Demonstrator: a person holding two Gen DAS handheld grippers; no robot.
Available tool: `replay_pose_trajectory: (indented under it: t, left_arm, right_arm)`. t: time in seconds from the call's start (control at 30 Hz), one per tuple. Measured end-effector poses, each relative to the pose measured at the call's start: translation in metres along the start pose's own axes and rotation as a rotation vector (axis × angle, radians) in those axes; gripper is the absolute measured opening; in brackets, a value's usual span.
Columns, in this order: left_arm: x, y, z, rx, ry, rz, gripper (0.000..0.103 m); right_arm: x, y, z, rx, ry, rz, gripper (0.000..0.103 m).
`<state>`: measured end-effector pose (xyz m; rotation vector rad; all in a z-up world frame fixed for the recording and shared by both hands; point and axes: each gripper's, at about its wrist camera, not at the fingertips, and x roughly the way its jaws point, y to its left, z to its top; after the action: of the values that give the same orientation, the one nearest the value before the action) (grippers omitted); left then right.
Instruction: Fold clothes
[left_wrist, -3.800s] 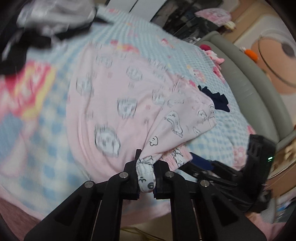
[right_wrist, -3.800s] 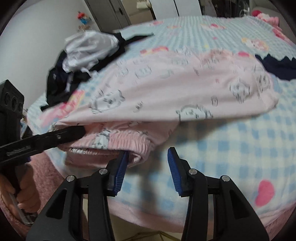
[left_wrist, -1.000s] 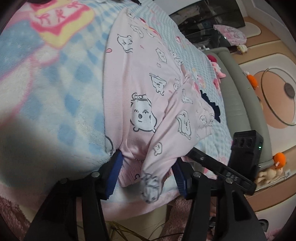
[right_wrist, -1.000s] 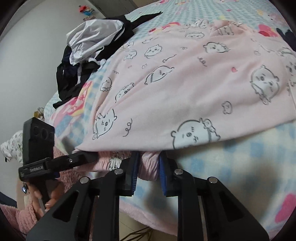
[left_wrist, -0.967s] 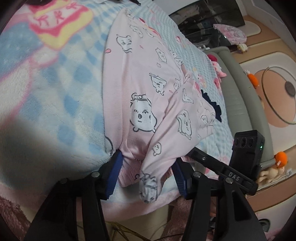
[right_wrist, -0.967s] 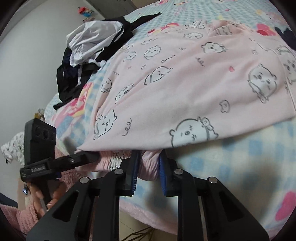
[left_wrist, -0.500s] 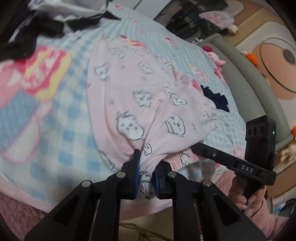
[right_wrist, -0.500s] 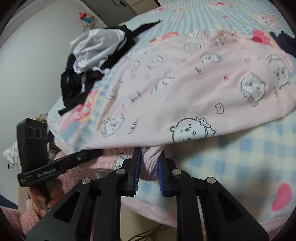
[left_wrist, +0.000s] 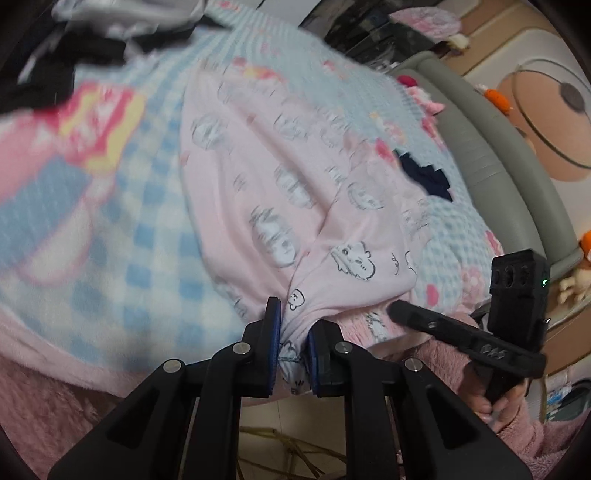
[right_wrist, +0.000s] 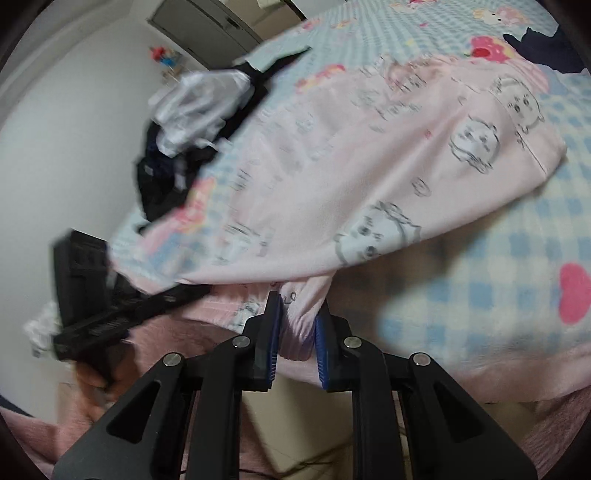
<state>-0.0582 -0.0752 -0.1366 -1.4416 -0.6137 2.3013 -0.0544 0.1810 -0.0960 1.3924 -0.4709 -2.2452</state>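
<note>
At the near edge of the blue-checked fleece blanket (left_wrist: 122, 258), the left gripper (left_wrist: 293, 343) and right gripper (right_wrist: 297, 338) each clamped the pink cartoon-print cotton garment (left_wrist: 280, 192).

I see a pale pink garment (left_wrist: 280, 177) printed with grey-outlined white cartoon animals. Under it, the blanket (left_wrist: 155, 258) is light blue and white check with pink and yellow patches, and a pink heart (right_wrist: 574, 291) at three o'clock. At ten o'clock sits a black and white clothes heap (right_wrist: 192, 122). My gripper pads (right_wrist: 273, 332) are blue.
</note>
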Motion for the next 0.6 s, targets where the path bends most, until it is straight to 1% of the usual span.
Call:
replay_pose_trajectory:
  t: [0.03, 0.07, 0.1, 0.17, 0.2, 0.27, 0.33, 0.43, 0.47, 0.53, 0.57, 0.6]
  left_arm:
    - [0.007, 0.004, -0.003, -0.013, 0.018, 0.015, 0.014]
    - [0.013, 0.009, -0.005, -0.025, 0.036, 0.031, 0.017]
    - [0.011, 0.008, -0.006, -0.021, 0.033, 0.037, 0.017]
    - [0.002, 0.004, -0.008, -0.002, 0.016, 0.046, 0.019]
    - [-0.003, 0.002, -0.009, 0.01, 0.006, 0.053, 0.025]
    - [-0.013, -0.001, -0.011, 0.028, -0.02, 0.054, 0.029]
    - [-0.022, -0.004, -0.013, 0.046, -0.053, 0.04, 0.03]
    - [-0.027, -0.012, -0.012, 0.077, -0.081, 0.05, 0.03]
    - [-0.027, -0.014, -0.011, 0.085, -0.081, 0.063, 0.03]
    - [-0.022, -0.013, -0.011, 0.089, -0.052, 0.11, 0.032]
    - [-0.019, -0.011, -0.01, 0.09, -0.035, 0.134, 0.041]
    - [-0.015, -0.007, -0.011, 0.079, -0.017, 0.151, 0.044]
  right_arm:
    - [0.0, 0.0, -0.002, -0.004, 0.001, -0.01, 0.018]
    - [0.001, -0.001, -0.004, -0.007, 0.002, -0.021, 0.018]
    - [0.001, -0.001, -0.006, -0.011, 0.002, -0.031, 0.018]
    - [0.002, -0.002, -0.009, -0.019, 0.004, -0.052, 0.022]
    - [0.003, -0.003, -0.011, -0.022, 0.005, -0.062, 0.022]
    - [0.004, -0.003, -0.015, -0.03, 0.007, -0.083, 0.023]
    - [0.005, -0.004, -0.019, -0.037, 0.008, -0.104, 0.025]
    - [0.01, 0.001, -0.016, -0.047, 0.015, -0.072, 0.025]
    - [0.014, 0.002, -0.016, -0.053, 0.025, -0.084, 0.026]
    - [0.022, 0.004, -0.017, -0.067, 0.05, -0.131, 0.026]
    - [0.026, 0.005, -0.017, -0.074, 0.063, -0.154, 0.026]
    - [0.029, 0.002, -0.017, -0.068, 0.079, -0.171, 0.027]
